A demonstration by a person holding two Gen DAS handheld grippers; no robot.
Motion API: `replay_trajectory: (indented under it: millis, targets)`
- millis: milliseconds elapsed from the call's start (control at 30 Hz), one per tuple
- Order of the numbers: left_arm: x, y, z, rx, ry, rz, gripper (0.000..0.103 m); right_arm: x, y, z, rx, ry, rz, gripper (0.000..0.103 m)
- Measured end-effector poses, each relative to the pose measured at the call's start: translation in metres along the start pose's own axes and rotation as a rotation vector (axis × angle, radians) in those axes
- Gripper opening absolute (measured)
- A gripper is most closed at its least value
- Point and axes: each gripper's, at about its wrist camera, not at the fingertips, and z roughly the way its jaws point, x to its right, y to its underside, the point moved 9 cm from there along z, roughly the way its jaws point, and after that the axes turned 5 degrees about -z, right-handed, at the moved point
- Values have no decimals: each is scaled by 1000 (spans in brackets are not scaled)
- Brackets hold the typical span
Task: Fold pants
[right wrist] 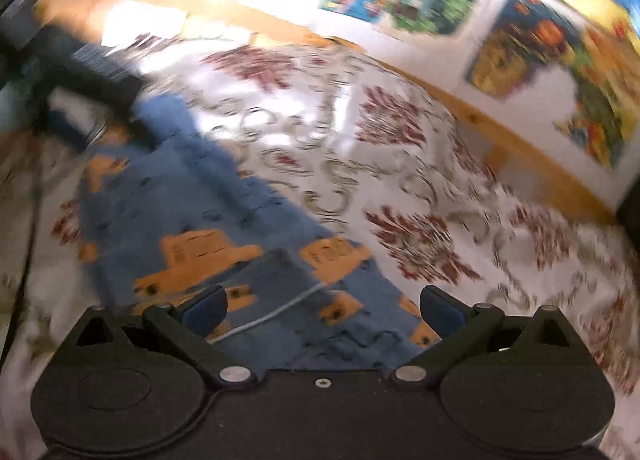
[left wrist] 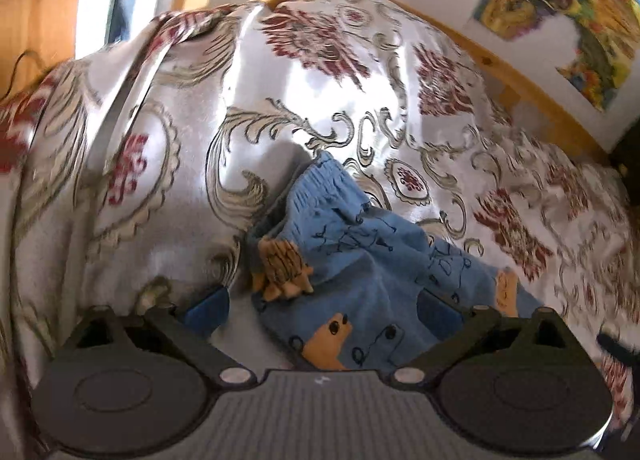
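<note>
Small blue pants [left wrist: 360, 260] with orange animal prints lie crumpled on a floral bedspread [left wrist: 180, 148], waistband toward the far side. My left gripper [left wrist: 322, 312] is open just above their near part, blue pads spread wide with cloth between them but not pinched. In the blurred right wrist view the same pants [right wrist: 224, 212] stretch from near centre to the upper left, a white cord showing at the near end. My right gripper [right wrist: 322, 310] is open over that near end. The left gripper [right wrist: 92, 72] appears dark at the upper left, over the pants' far end.
A white bedspread [right wrist: 420, 188] with red and beige ornaments covers the bed. A wooden bed frame [left wrist: 516, 88] runs along the far side and left. Colourful pictures [left wrist: 560, 8] hang on the wall behind. A pillow bulge [left wrist: 132, 132] rises at left.
</note>
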Motion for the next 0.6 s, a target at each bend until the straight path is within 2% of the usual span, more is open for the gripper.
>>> replay_trajectory:
  millis: [67, 133, 233, 400, 600]
  targets:
    - [-3, 3, 0, 23, -10, -56, 95, -15, 2, 2, -3, 27, -85, 102]
    - [-5, 3, 2, 40, -33, -55, 91, -19, 1, 3, 13, 50, -121, 102]
    - [-7, -2, 1, 59, -31, -58, 89, -16, -2, 0, 27, 62, -110, 102]
    - [-16, -10, -1, 91, 14, -153, 89, -18, -2, -6, 22, 57, -102, 102]
    - [1, -6, 2, 134, -1, -20, 95, -22, 1, -6, 16, 47, -95, 102]
